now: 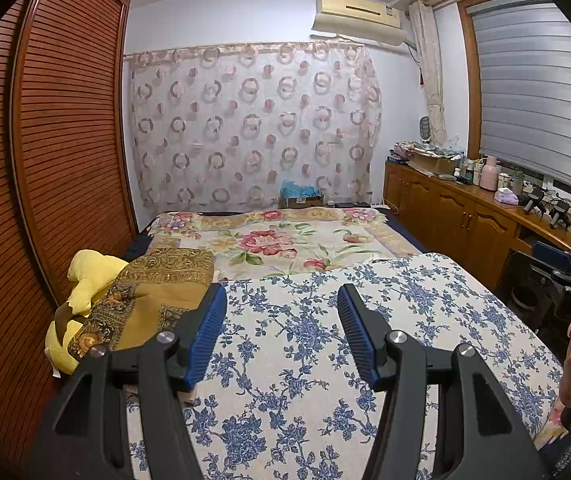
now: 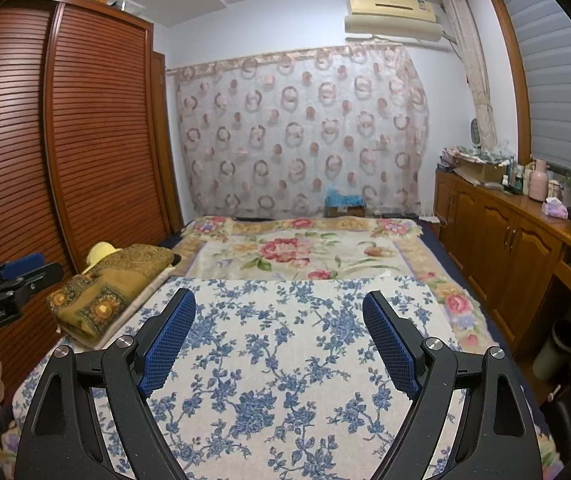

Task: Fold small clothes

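Note:
My left gripper (image 1: 281,300) is open and empty, held above a white cloth with blue flowers (image 1: 309,360) spread flat on the bed. My right gripper (image 2: 279,304) is also open and empty above the same blue-flowered cloth (image 2: 285,360). The right gripper shows at the right edge of the left wrist view (image 1: 565,280); the left gripper shows at the left edge of the right wrist view (image 2: 9,276). A folded mustard patterned cloth (image 1: 153,300) lies at the bed's left side, partly over a yellow item (image 1: 85,276). It also shows in the right wrist view (image 2: 113,284). No small garment is clearly visible.
A rose-patterned blanket (image 1: 285,240) covers the far half of the bed. A slatted wooden wardrobe (image 1: 45,160) stands close on the left. A wooden cabinet (image 1: 465,216) with bottles and clutter runs along the right under the window. A patterned curtain (image 1: 253,120) hangs behind.

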